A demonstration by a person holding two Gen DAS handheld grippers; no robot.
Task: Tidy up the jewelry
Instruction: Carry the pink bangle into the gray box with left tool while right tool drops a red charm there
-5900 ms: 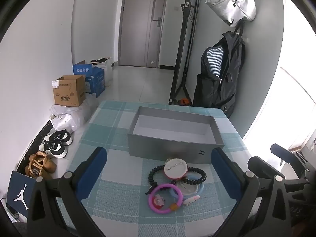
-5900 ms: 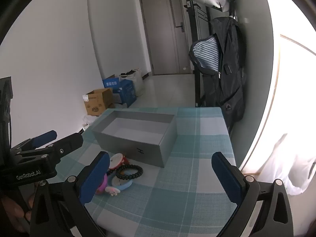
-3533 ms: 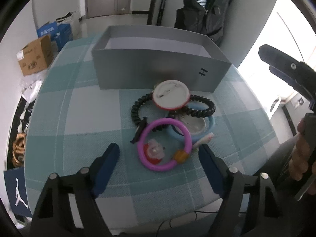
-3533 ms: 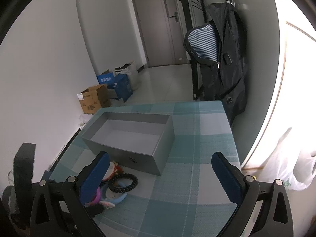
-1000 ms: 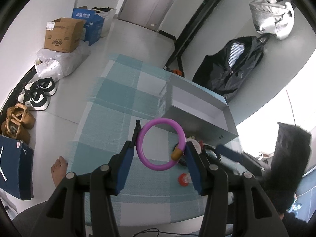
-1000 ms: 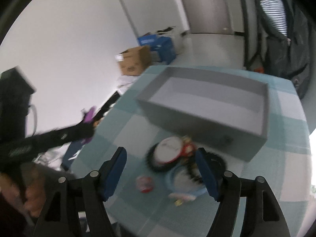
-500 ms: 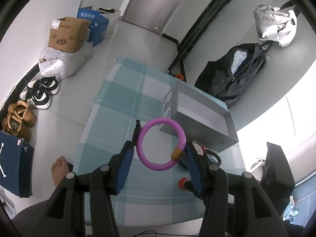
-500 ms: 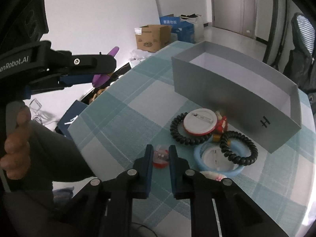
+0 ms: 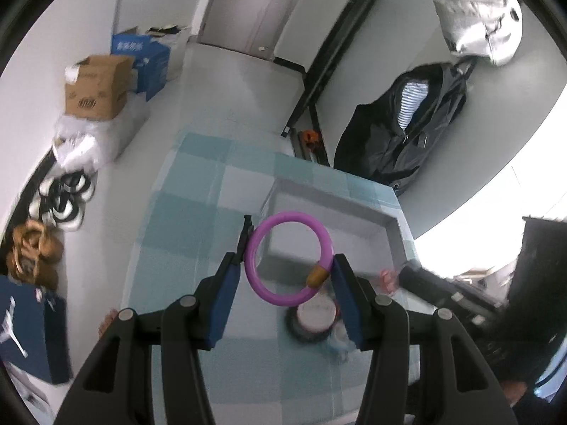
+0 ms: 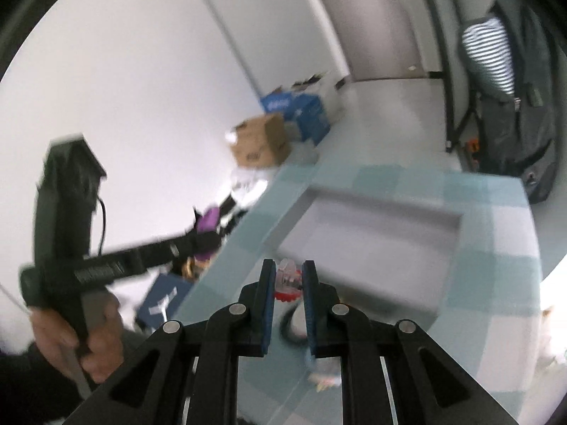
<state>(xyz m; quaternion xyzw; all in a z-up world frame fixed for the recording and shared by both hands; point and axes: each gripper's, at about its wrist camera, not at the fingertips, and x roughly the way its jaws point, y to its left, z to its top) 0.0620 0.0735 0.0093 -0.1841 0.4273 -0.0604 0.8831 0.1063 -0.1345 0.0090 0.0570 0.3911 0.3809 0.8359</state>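
Note:
My left gripper (image 9: pixel 288 262) is shut on a purple bangle (image 9: pixel 256 272) with an orange bead and holds it in the air above the near wall of the grey box (image 9: pixel 395 233). My right gripper (image 10: pixel 288 276) is shut on a small red and clear trinket (image 10: pixel 288 281), lifted above the table near the grey box (image 10: pixel 372 244). A round red-rimmed badge (image 9: pixel 315 313) inside a black beaded bracelet lies on the checked tablecloth (image 9: pixel 184 230) in front of the box. The left gripper and its bangle (image 10: pixel 207 221) show blurred at left in the right wrist view.
Cardboard and blue boxes (image 9: pixel 97 88), shoes (image 9: pixel 65 200) and a blue bag (image 9: pixel 21 322) sit on the floor left of the table. A dark jacket (image 9: pixel 407 134) hangs on a rack behind it. The right gripper's arm (image 9: pixel 446 290) reaches in from the right.
The left gripper has carried the bangle over the box's near wall. The right gripper has lifted off the table with the red trinket in it.

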